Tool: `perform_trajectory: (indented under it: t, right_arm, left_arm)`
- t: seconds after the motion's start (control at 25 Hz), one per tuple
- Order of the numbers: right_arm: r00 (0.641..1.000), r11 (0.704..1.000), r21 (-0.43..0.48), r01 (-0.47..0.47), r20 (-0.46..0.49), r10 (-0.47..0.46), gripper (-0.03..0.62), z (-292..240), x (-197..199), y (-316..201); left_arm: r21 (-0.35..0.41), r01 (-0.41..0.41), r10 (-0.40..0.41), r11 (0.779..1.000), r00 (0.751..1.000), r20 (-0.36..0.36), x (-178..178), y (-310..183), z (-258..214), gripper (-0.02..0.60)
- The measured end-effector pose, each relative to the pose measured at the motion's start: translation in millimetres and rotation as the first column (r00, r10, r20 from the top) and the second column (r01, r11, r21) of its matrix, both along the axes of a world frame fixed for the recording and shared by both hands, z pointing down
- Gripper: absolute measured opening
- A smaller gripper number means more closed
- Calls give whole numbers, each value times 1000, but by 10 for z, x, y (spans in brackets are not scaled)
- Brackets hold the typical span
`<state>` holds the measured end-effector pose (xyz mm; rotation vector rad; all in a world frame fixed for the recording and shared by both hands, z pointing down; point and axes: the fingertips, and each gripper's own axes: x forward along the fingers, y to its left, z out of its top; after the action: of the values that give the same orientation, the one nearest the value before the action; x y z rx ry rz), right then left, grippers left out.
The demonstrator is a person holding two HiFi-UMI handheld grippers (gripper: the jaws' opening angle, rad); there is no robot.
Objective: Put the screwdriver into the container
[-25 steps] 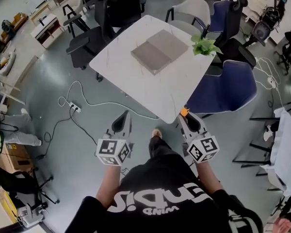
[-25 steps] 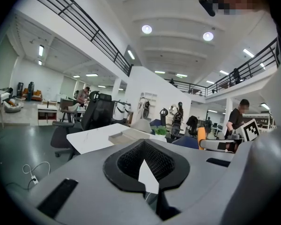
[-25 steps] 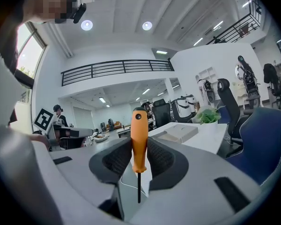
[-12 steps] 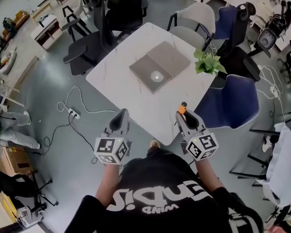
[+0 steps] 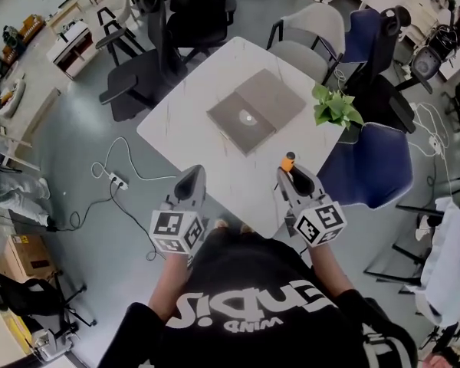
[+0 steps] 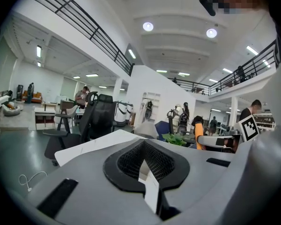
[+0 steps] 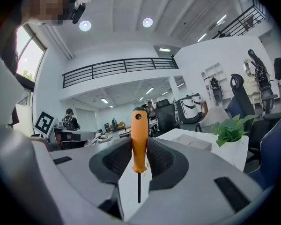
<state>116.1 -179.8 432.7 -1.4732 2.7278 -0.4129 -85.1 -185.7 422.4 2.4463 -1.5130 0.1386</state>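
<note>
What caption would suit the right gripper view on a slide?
Right tongs clamp an orange-handled screwdriver, handle pointing toward a white table and potted plant.

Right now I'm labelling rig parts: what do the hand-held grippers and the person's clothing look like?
Both the left hand-held gripper and right hand-held gripper are grey with black textured pads; each carries a white cube of black square markers. Black short-sleeved T-shirt, white lettering.

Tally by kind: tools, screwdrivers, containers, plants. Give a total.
Tools: 2 (left tool, right tool)
Screwdriver: 1
Container: 1
Plant: 1
Total: 5
</note>
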Motion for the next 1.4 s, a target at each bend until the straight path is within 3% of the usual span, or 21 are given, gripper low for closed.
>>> perform_trajectory:
  t: [0.24, 0.76, 1.08, 1.4]
  right_arm:
    - [999, 1000, 4, -17, 33, 16, 97, -62, -134, -207]
    - [1000, 1000, 10, -10, 10, 9, 97, -59, -327, -911]
    - [997, 999, -3, 34, -76, -35, 97, 21, -412, -1380]
    - [988, 993, -82, 81, -123, -90, 97, 412, -544, -1765]
  left_arm:
    - [-3, -45, 45, 999, 999, 5, -57, -181, -6, 14]
    - [-10, -89, 89, 996, 996, -9, -104, -494, 107, 14]
    - [-29, -92, 92, 995, 996, -6, -121, -649, 169, 14]
    - [-60, -91, 92, 994, 996, 12, -149, -691, 252, 14]
